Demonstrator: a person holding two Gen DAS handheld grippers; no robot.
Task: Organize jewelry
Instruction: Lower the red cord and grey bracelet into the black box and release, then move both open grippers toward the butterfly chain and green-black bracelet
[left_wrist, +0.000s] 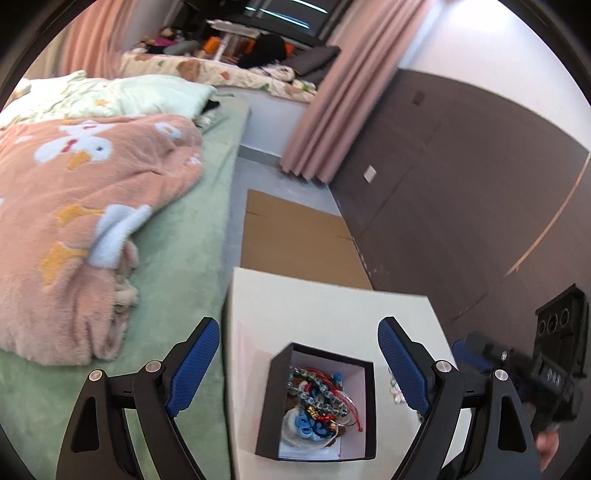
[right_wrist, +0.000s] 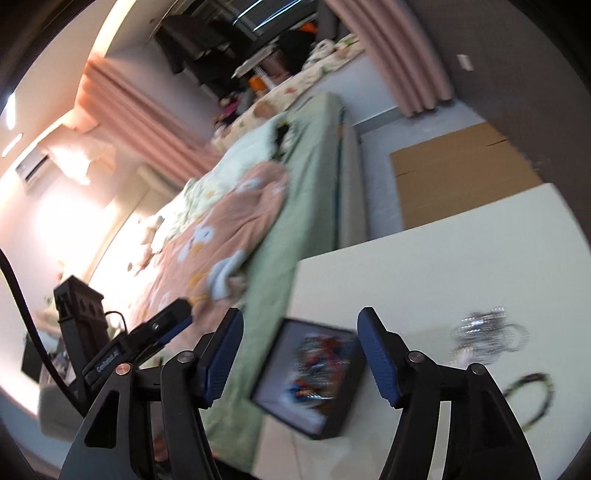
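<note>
A green-sheeted bed (left_wrist: 177, 288) fills the left of the scene, with a peach fleece blanket (left_wrist: 85, 206) printed with white ducks bunched on it and a pale floral quilt (left_wrist: 110, 96) at its far end. Just right of the bed stands a white table (left_wrist: 332, 310); on the floor beyond it lies a flattened cardboard sheet (left_wrist: 295, 236), and a pink curtain (left_wrist: 340, 110) hangs farther off beside a brown panelled wall (left_wrist: 461, 166).

The left gripper (left_wrist: 299, 369) hovers over the near left part of the table with its blue-padded fingers (left_wrist: 192, 373) spread wide and nothing between them. Below the gap sits a black jewelry box (left_wrist: 317, 404) with a white lining, open at the top and heaped with tangled bracelets and beaded strings (left_wrist: 317, 406) in blue, red and teal. Small clear pieces (left_wrist: 393, 387) lie on the table just right of the box, partly hidden by the right-hand finger.

In the right wrist view the right gripper (right_wrist: 299, 354) is also above the box (right_wrist: 306, 376), fingers parted and holding nothing. To the right of the box, well apart from it, a blurred silvery heap of chains (right_wrist: 487, 328) rests on the table, and nearer lies a dark beaded bracelet (right_wrist: 532, 398).
</note>
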